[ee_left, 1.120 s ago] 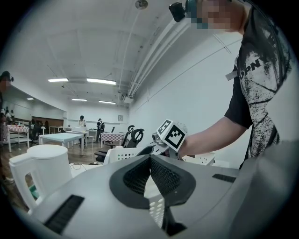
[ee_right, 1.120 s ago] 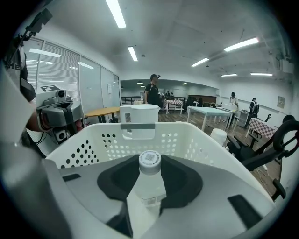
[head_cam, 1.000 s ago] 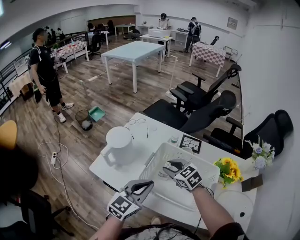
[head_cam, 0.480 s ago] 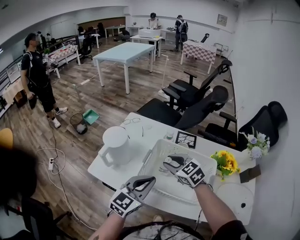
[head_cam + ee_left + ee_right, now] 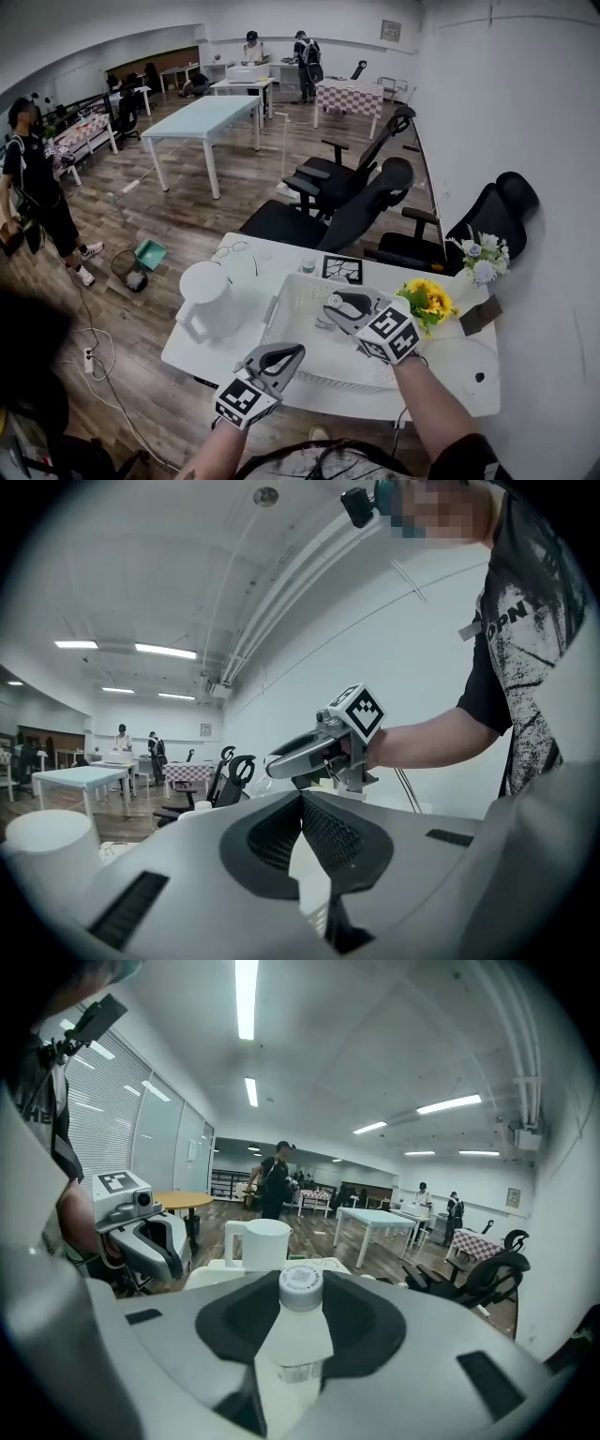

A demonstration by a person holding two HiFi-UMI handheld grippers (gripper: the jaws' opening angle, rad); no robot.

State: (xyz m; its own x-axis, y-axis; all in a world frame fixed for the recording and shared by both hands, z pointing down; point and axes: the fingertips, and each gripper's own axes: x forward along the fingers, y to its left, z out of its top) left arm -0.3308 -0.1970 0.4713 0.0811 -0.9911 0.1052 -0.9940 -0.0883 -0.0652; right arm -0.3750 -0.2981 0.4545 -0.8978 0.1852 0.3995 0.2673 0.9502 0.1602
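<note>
Right gripper (image 5: 333, 312) over the white basket (image 5: 281, 319) by the table's (image 5: 450, 364) near edge; only its own view shows the capped bottle (image 5: 298, 1340) clamped in its jaws. Left gripper (image 5: 284, 354), closed and empty, hangs off that edge. A second earlier the bottle sat inside the basket

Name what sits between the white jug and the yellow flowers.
The white basket, with the right hand-held gripper holding a bottle above it, in the head view.

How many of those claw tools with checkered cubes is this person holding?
2. The left gripper is at the near rim of the white basket, jaws together, empty. The right gripper is above the basket, shut on a clear bottle. No others show.
</note>
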